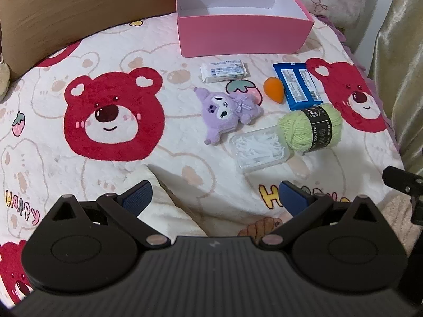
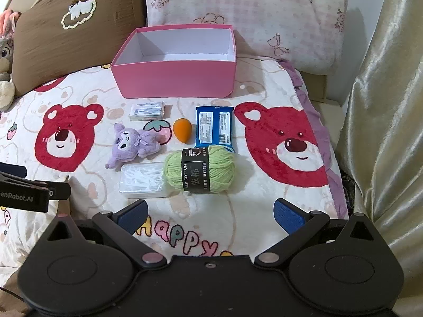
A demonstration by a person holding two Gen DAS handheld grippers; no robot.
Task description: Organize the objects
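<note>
A bed with a bear-print blanket point(image 2: 277, 179) has a brown cushion point(image 2: 66, 42), a pink pillow point(image 2: 251, 13), and a shiny beige curtain point(image 2: 383, 105) beside it.

This is a bedroom in a home. The things lie on a bed point(image 2: 264, 198) spread with a soft blanket point(image 1: 105, 174) printed with red cartoon bears and the word "Happy". At its head lean a brown cushion point(image 2: 68, 34) and a pink checked pillow point(image 2: 251, 8) (a plush toy point(image 2: 5, 60) sits at the far left edge). A shiny cream curtain point(image 2: 383, 119) hangs along the bed's right side.
</note>
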